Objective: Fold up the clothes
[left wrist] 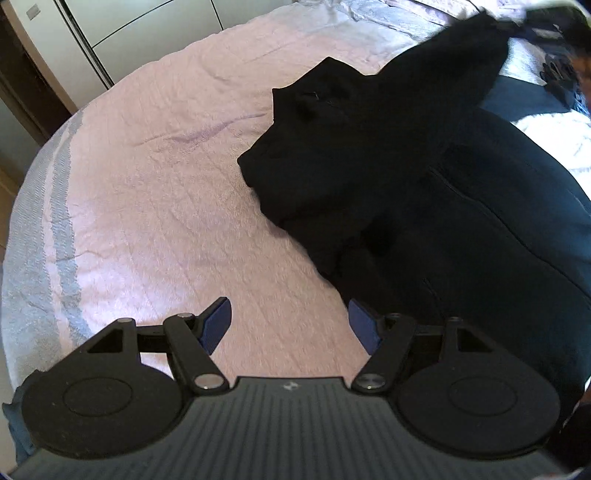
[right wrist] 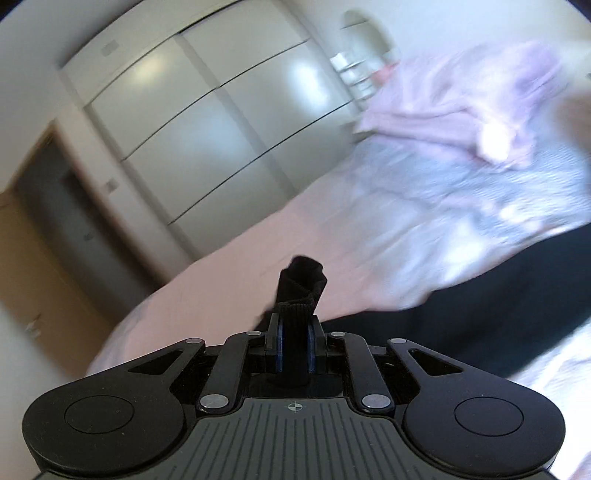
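Here the bed (left wrist: 155, 177) fills most of the left wrist view, covered in a pale pink, crinkled bedspread (left wrist: 147, 229) with a blue-and-white striped band near its left edge. Beyond it, in the upper left, stands a white wardrobe (left wrist: 110, 33) with sliding doors; the right wrist view shows the same wardrobe (right wrist: 207, 122) tilted and blurred, a brown door (right wrist: 48, 236) to its left, and bunched lilac bedding (right wrist: 472, 107) at the upper right of the mattress.

A black garment (left wrist: 424, 192) lies on the right half of the bed, its body spread flat toward the near right, with a folded, layered part pointing out toward the middle of the bedspread. One long sleeve (left wrist: 465, 55) rises up and away to the upper right corner, lifted off the bed. In the right wrist view the garment (right wrist: 480, 314) runs as a dark band across the lower right.

The left tongs (left wrist: 290, 325) hover spread wide over the bare bedspread, just beside the garment's near edge, with nothing between the blue pads (left wrist: 216, 323).

The right tongs (right wrist: 294, 332) are pressed together on the sleeve's ribbed cuff (right wrist: 301, 291), which sticks up out of them, bunched, above the bed.
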`<state>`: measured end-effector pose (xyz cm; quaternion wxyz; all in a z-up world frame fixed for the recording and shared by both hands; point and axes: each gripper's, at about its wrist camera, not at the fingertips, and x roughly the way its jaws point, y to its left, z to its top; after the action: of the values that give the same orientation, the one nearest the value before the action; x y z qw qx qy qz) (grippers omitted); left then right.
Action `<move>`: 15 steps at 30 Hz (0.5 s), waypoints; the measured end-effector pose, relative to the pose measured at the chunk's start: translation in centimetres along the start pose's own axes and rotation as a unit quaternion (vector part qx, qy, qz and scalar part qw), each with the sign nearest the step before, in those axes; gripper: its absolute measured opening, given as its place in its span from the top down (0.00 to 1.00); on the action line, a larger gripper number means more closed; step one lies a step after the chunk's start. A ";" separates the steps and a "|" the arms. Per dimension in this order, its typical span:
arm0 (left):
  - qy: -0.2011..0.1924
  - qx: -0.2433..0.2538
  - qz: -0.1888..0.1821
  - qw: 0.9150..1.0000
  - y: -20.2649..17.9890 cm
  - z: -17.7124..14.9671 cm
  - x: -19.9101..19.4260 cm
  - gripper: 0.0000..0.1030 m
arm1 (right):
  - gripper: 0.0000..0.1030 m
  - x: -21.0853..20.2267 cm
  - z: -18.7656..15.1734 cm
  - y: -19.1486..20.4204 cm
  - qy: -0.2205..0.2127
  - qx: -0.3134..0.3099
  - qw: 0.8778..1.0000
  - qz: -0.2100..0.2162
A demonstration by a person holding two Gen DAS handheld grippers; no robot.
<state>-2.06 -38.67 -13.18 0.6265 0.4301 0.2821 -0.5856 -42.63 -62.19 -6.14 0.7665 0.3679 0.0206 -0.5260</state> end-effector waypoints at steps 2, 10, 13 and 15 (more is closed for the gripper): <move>0.002 -0.003 -0.005 1.000 0.2 0.5 1.1 0.35 | 0.89 1.0 -1.1 -2.3 0.024 0.021 0.999 -0.033; 0.009 0.029 -0.025 0.999 -0.9 1.2 3.6 0.35 | 0.89 6.2 -5.1 -4.7 0.111 0.013 0.993 -0.044; 0.009 0.023 -0.034 0.999 -0.8 1.5 3.7 0.35 | 0.89 4.5 -4.2 -3.2 0.086 -0.010 0.996 -0.024; 0.008 0.028 -0.039 0.999 -0.9 1.7 3.7 0.35 | 0.89 4.1 -4.0 -3.6 0.077 -0.019 0.996 -0.035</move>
<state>-2.57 -41.90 -15.75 0.5887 0.4405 0.2869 -0.6141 -42.38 -63.72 -12.68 0.7506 0.3916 0.1031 -0.5222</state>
